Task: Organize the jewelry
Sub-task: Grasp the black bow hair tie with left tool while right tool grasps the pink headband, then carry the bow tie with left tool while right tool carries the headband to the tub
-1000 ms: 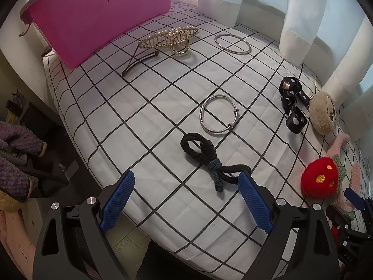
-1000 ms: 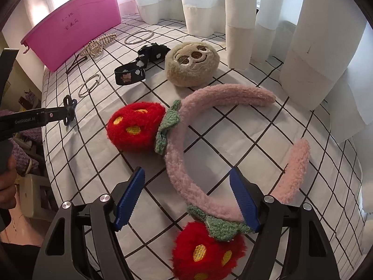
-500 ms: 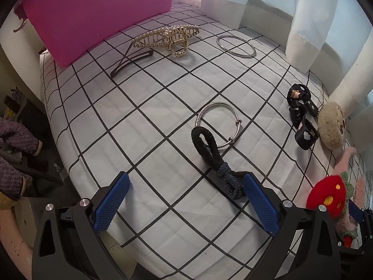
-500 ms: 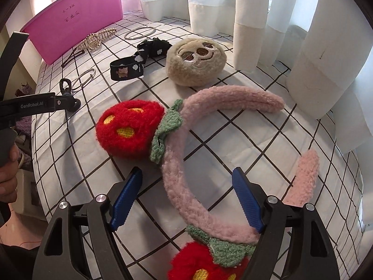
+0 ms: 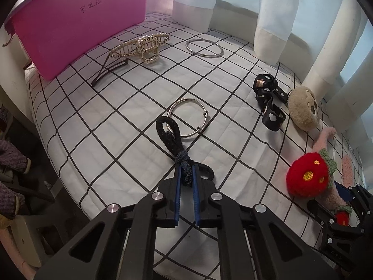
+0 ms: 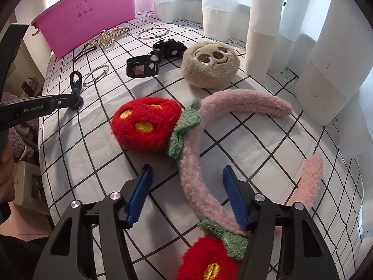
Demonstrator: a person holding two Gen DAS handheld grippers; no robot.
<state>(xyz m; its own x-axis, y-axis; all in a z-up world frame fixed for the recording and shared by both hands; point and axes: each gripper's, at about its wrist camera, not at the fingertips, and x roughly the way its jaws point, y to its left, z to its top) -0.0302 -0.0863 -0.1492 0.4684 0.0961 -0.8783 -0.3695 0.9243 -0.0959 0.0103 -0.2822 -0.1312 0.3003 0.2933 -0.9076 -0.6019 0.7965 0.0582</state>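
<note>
Left wrist view shows the left gripper [image 5: 186, 177] pinching the knotted middle of the black hair tie [image 5: 173, 140], whose far loop lies over the rim of a silver bangle [image 5: 190, 120] near the middle of the checked cloth [image 5: 98, 126]. Right wrist view shows the right gripper [image 6: 188, 194] with its jaws having just been closing, still apart astride the pink strawberry headband [image 6: 198, 163], pads not pressing it. The pink bin [image 6: 93, 21] stands at the cloth's far left corner.
</note>
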